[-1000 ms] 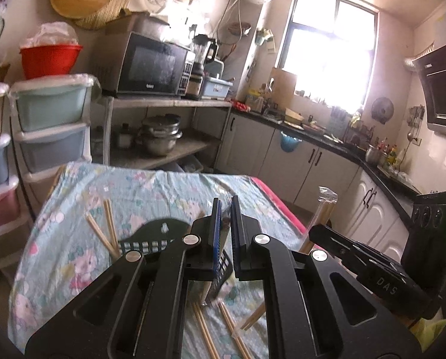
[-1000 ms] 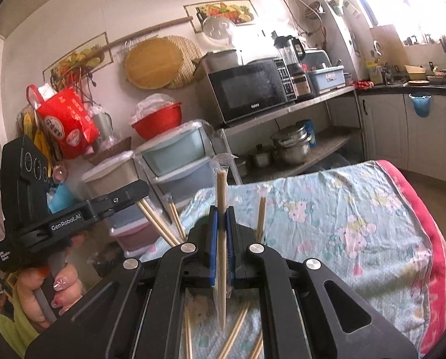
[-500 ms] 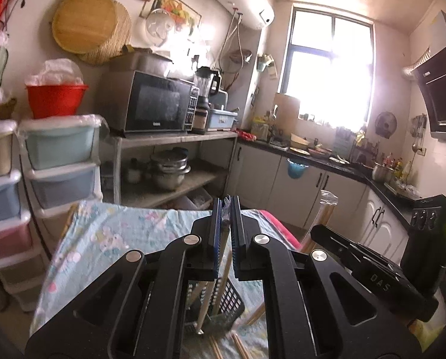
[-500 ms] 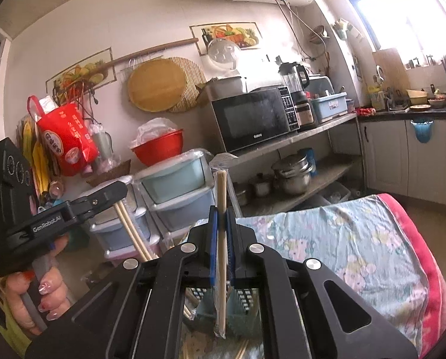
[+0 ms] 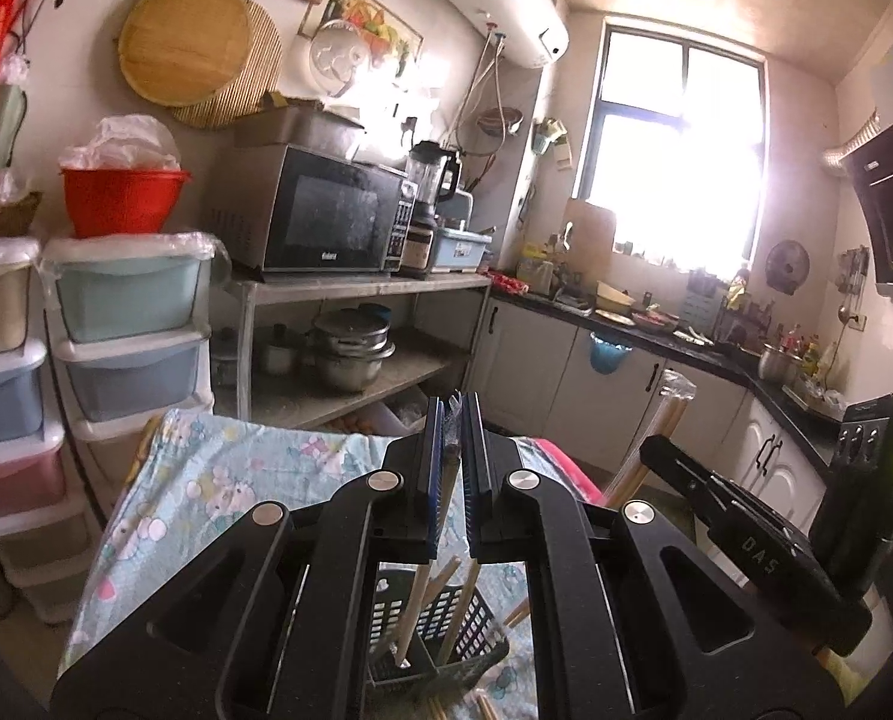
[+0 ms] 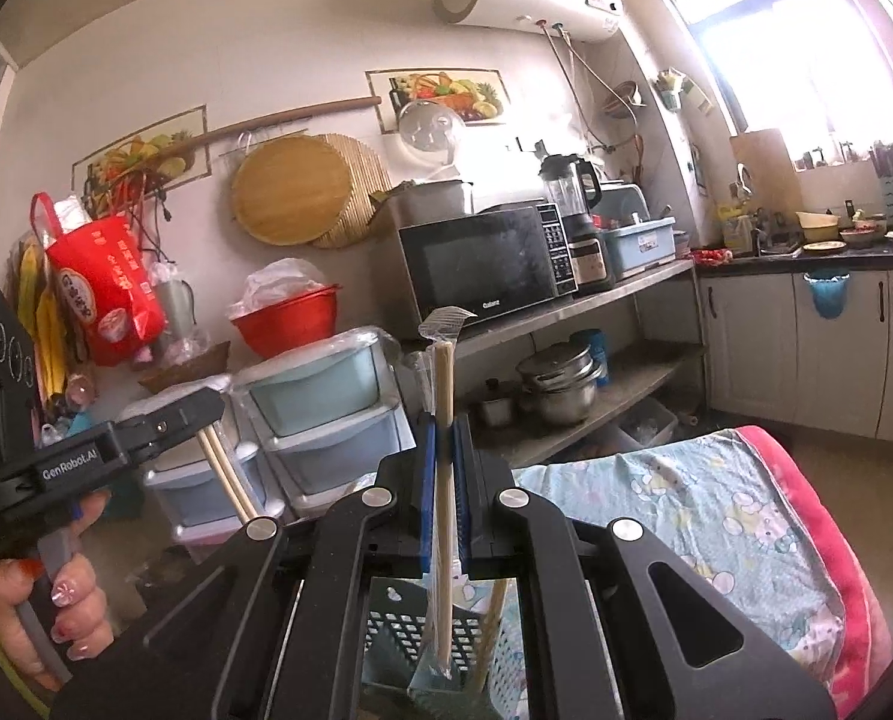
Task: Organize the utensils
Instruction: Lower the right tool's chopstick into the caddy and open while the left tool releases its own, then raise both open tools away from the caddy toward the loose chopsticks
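A wrapped chopstick pair (image 6: pixel 444 480) is clamped upright in the shut right tool (image 6: pixel 444 468), directly above the basket (image 6: pixel 410 630) on the bench; bare chopsticks (image 5: pixel 422 594) are pinched by the shut left tool (image 5: pixel 453 468).

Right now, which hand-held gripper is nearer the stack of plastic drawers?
Left. The left hand-held gripper, shut on chopsticks, hangs on the side of the plastic drawers; the right hand-held gripper, shut on wrapped chopsticks, sits farther out, toward the white cabinets.
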Tool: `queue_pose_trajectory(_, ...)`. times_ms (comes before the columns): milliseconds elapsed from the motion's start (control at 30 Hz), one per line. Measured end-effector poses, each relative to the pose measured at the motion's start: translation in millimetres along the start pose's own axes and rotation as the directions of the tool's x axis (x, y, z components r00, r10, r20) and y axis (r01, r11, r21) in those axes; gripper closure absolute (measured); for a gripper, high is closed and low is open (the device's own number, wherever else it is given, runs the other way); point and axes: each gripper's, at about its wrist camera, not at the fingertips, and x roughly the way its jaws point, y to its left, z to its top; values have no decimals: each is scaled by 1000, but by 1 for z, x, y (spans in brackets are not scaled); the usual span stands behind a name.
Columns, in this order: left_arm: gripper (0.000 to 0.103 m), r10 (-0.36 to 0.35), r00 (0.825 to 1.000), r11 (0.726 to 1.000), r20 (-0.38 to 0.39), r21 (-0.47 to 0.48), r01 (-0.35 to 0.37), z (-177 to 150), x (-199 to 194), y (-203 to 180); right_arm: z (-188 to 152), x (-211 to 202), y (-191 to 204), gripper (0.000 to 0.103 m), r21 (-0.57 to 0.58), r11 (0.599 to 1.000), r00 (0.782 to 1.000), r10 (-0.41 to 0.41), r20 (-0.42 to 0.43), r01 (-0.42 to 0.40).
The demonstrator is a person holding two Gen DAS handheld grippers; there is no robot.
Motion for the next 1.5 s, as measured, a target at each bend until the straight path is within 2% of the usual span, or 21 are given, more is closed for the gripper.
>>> queue_pose_trajectory(467, 100, 1, 998, 999, -68, -47, -4, -26, 33, 15, -25, 24, -12, 97, 3, 999, 998, -52, -30, 52)
queue_pose_trajectory(1233, 99, 3, 987, 996, -163, -86, -17, -67, 57, 29, -66, 42, -28, 96, 67, 996, 986, -56, -157, 67)
queue_pose_trajectory(1367, 87, 16, 983, 995, -181, -97, -34, -73, 60, 35, -71, 44, -33, 95, 86, 994, 982, -54, -182, 70)
queue_pose_trajectory(1500, 78, 27, 981, 993, -193, -105, -48, -78, 61, 40, -77, 44, -37, 82, 103, 992, 978, -55, -201, 77)
